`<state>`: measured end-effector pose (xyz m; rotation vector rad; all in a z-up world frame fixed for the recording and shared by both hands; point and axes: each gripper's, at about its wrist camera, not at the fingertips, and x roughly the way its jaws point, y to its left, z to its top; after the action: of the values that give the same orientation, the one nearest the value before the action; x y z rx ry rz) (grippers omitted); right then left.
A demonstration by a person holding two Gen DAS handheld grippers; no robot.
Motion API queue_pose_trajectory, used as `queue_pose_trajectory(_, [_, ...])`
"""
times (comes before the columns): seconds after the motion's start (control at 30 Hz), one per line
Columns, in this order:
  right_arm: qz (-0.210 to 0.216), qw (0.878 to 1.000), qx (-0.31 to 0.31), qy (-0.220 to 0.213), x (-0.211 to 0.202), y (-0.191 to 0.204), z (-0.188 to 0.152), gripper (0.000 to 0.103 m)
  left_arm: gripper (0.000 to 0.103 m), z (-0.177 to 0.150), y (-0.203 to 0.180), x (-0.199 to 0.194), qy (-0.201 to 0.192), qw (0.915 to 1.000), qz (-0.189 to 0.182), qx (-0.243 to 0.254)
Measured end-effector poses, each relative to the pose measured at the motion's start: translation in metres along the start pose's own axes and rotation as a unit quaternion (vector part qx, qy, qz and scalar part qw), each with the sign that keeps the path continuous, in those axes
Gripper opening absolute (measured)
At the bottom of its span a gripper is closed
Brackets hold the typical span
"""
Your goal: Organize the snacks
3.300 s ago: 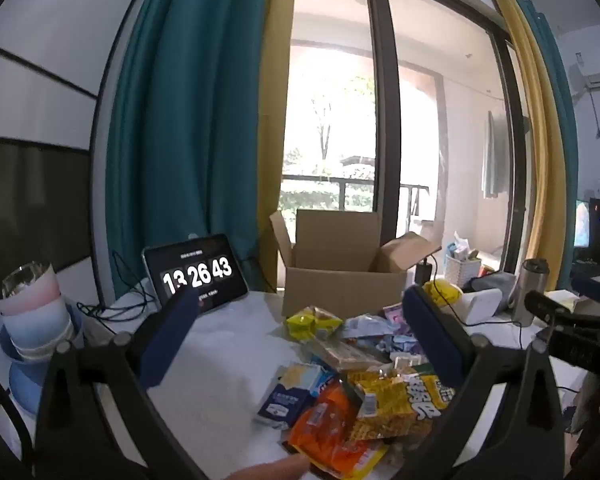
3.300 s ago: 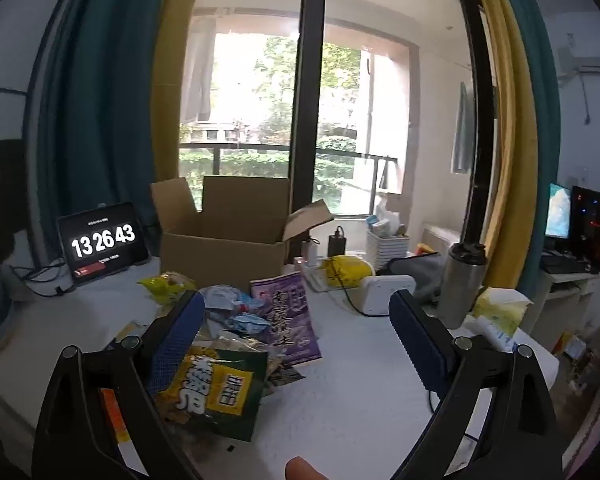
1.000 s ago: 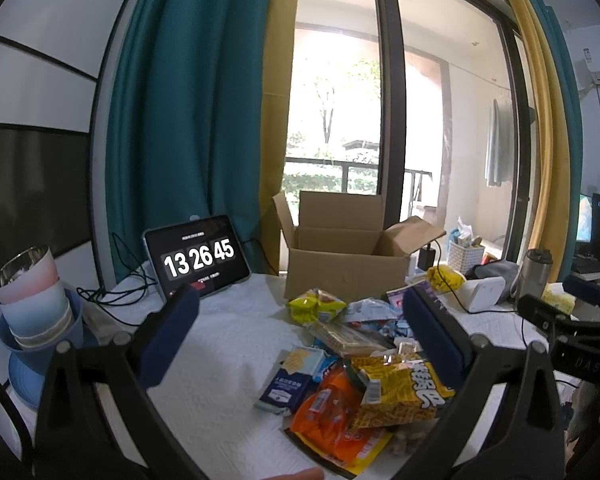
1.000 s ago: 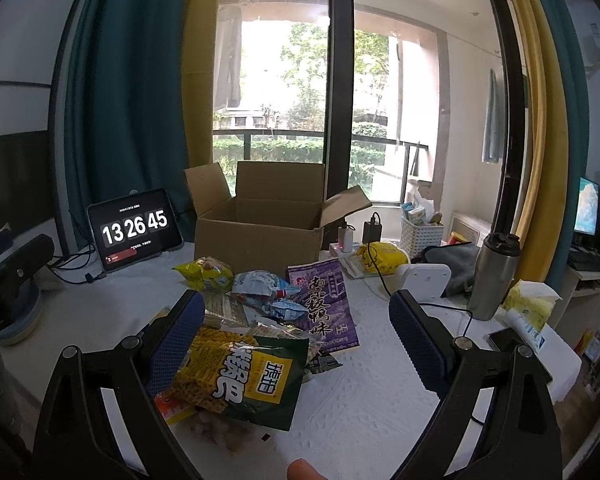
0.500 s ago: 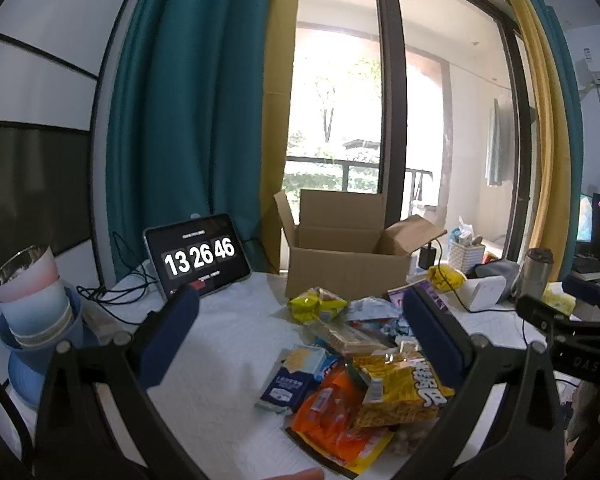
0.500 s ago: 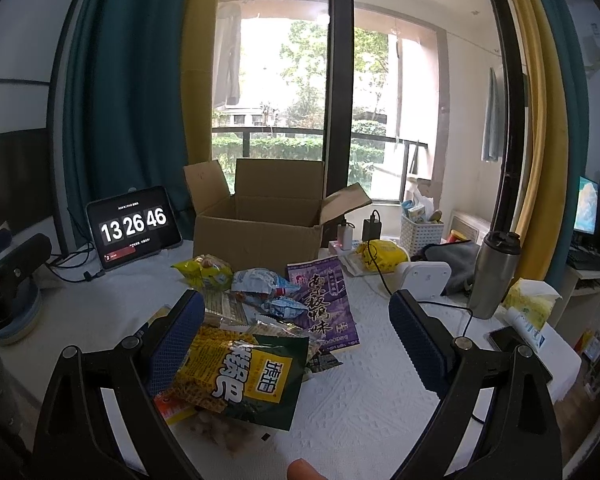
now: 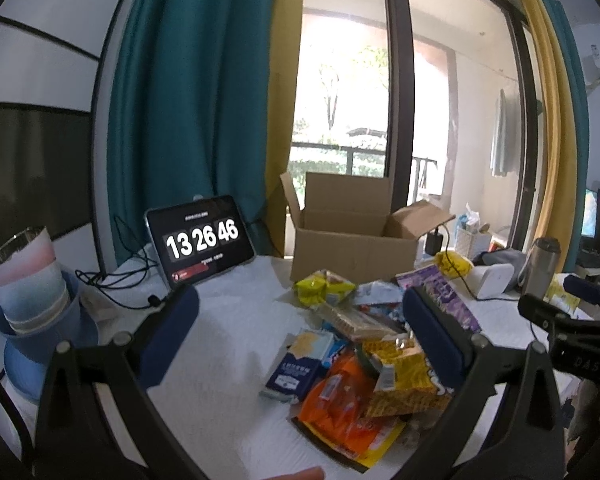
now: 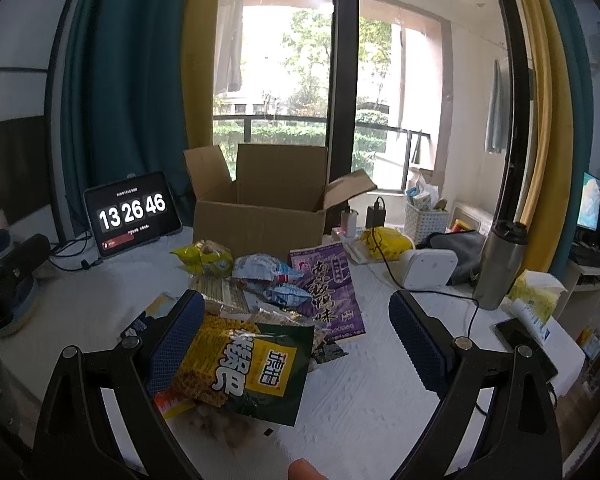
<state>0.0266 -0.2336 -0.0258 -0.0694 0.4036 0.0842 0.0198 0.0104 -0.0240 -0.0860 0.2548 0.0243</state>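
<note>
Both grippers hover low over the white surface (image 8: 380, 380), nothing held. The left gripper (image 7: 300, 336) has its fingers spread wide apart, and the right gripper (image 8: 292, 340) is the same — fingers well apart, framing the pile, which reads as lining up for a first pick.

Nearest in the right view, on the near side of the cardboard box (image 8: 260, 216), lies the green and yellow chip bag (image 8: 244, 368), resting on top of the heap and just beside the right gripper's left finger; it looks the easiest grab since nothing covers it. In the left view an orange packet (image 7: 340, 404) sits at the near edge of the pile with a small blue carton (image 7: 296, 364) touching it on the left. Further toward the box comes the flat purple packet (image 8: 332, 292), then crumpled blue and white wrappers (image 8: 268, 268), then a yellow bag (image 8: 204, 258) lying just in front of the box wall.

The box stands upright with its flaps open — likely where the snacks go, and none can be seen in it yet. Left of the box a tablet clock (image 8: 132, 212) leans propped up.
</note>
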Motion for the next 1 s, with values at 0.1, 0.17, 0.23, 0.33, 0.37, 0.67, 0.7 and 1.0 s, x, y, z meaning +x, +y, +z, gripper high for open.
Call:
queue_pose_trajectory(0.1, [0.006,1.000,0.005,0.026,0.015,0.000,-0.006,0.095,0.103,-0.008,0.003,0.011,0.017,0.9998,0.004,0.002])
queue_pose_trajectory(0.17, [0.011,0.999,0.010,0.046,0.027,-0.001,-0.011,0.095,0.103,-0.014,0.005,0.021,0.032,0.9995,0.006,0.003])
queue_pose_trajectory(0.23, [0.013,0.998,0.015,0.066,0.040,0.000,-0.017,0.095,0.103,-0.022,0.007,0.031,0.049,0.9988,0.007,0.004])
queue_pose_trajectory(0.33, [0.018,0.995,0.023,0.096,0.061,0.000,-0.027,0.095,0.103,-0.032,0.008,0.048,0.074,0.9972,0.008,0.006])
queue_pose_trajectory(0.37, [0.019,0.994,0.027,0.105,0.068,0.000,-0.030,0.095,0.103,-0.036,0.009,0.054,0.083,0.9965,0.008,0.007])
queue_pose_trajectory(0.67, [0.036,0.981,0.052,0.182,0.119,-0.007,-0.057,0.095,0.103,-0.070,0.012,0.116,0.167,0.9855,0.014,0.025])
queue_pose_trajectory(0.7, [0.043,0.980,0.054,0.185,0.121,-0.007,-0.058,0.095,0.102,-0.073,0.012,0.122,0.176,0.9838,0.014,0.027])
queue_pose_trajectory(1.0, [0.127,0.968,0.068,0.203,0.134,0.007,-0.054,0.088,0.102,-0.097,0.008,0.161,0.238,0.9702,0.004,0.042])
